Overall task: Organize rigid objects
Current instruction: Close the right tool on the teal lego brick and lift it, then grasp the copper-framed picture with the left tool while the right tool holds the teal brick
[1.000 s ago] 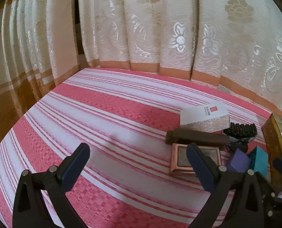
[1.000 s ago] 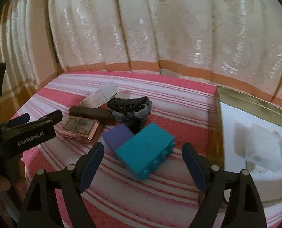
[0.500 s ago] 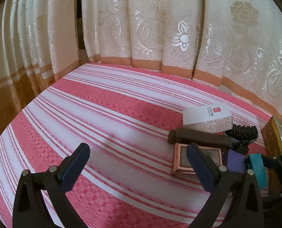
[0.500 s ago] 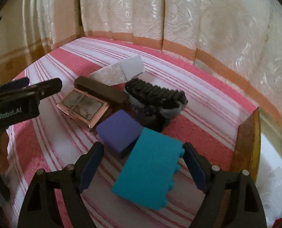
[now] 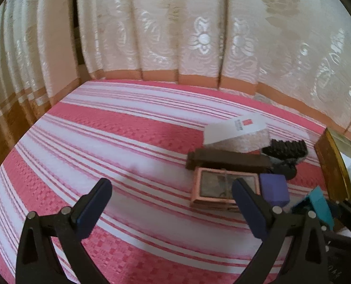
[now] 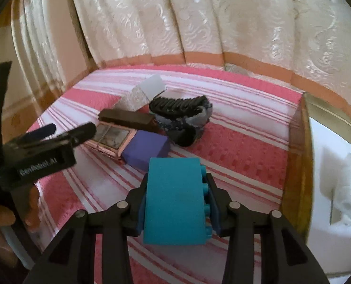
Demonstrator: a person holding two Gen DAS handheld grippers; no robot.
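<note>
1. The right gripper (image 6: 175,203) has its jaws closing on the teal block (image 6: 174,201). The block sits right between the blue pads, and both pads press on its sides.
2. The teal block has small round bumps on its right side. It is in front of the other things, over the pink and white striped cloth (image 6: 234,146).
3. The left gripper (image 5: 170,203) has its jaws wide apart, with nothing between them. It hangs over a bare part of the striped cloth.
4. In the right wrist view, the left gripper shows at the left edge, and a person's hand (image 6: 0,215) holds it.
5. The purple block (image 6: 147,150) lies on the cloth just behind the teal block.
6. The pink frame (image 6: 110,137) lies flat, touching the purple block on its left.
7. The dark brown bar (image 6: 125,119) lies behind the pink frame, right against it.
8. The white box (image 5: 236,131) with a red mark stands behind the brown bar.
9. The black hair clip (image 6: 177,105) rests on a dark lumpy thing beside the brown bar; I cannot tell what that thing is.
10. The gold tray (image 6: 296,165) is on the right, near the teal block. Something white and crumpled (image 6: 341,196) lies inside it.
11. Cream curtains (image 5: 199,35) with shiny flowers hang behind everything.
</note>
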